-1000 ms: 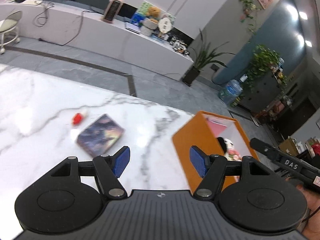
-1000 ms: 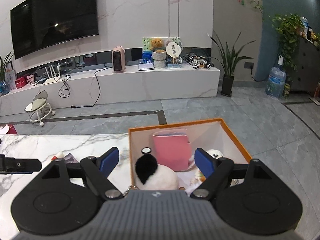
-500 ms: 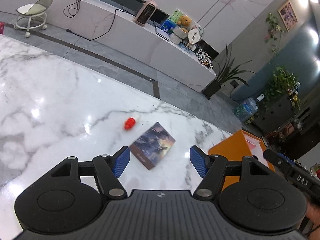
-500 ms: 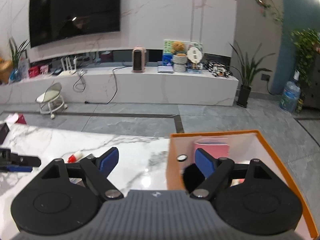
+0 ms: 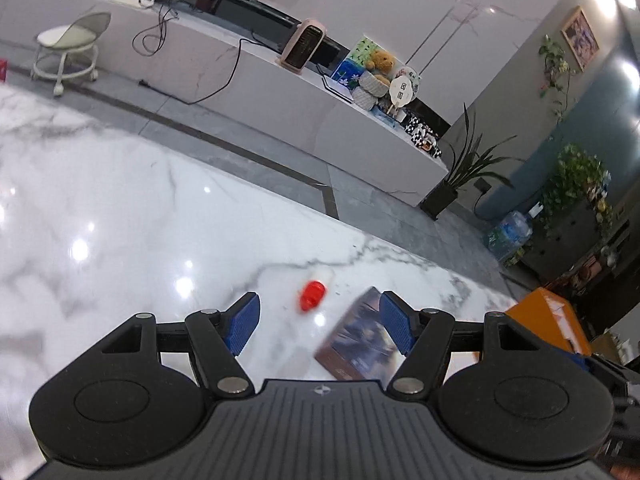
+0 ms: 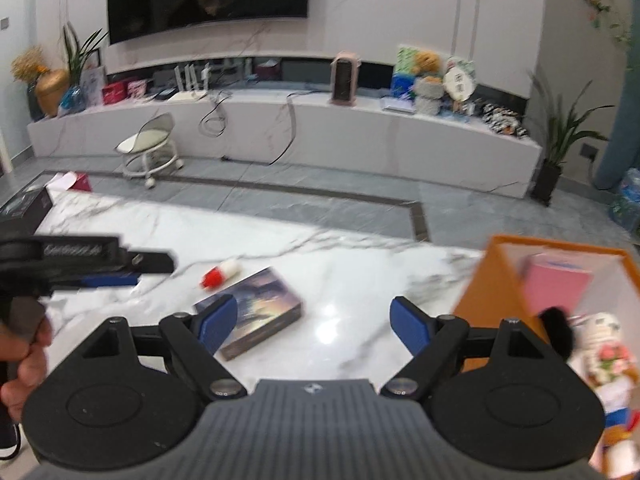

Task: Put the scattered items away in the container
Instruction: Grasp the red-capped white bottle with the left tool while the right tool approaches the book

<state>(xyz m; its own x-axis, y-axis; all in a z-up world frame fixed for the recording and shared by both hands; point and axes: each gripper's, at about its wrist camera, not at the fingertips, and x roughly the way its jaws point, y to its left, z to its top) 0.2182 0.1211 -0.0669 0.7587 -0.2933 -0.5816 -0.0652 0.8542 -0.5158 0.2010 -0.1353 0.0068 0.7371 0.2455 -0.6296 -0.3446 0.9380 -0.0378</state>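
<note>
We take the orange container [image 6: 478,292] as our landmark: it stands on the white marble tabletop [image 6: 352,280], and inside it we see a pink case [image 6: 554,286] upright against the back wall, a black fluffy item [image 6: 558,330] in front of that, and a pale printed item [image 6: 608,354] beside it. To the left of the container, well apart from it, a flat picture box [image 6: 260,304] lies on the tabletop, and farther left of the container, just beyond the box, lies a small red-capped bottle [image 6: 220,274] on its side. Our left claw [image 5: 320,324] hangs over the tabletop with its blue pads spread wide and nothing between them; the bottle shows in the gap, and the box sits partly behind its right-hand pad. Our right claw [image 6: 312,324] is likewise spread and empty, above the tabletop, between the box and the container's near left corner.
</note>
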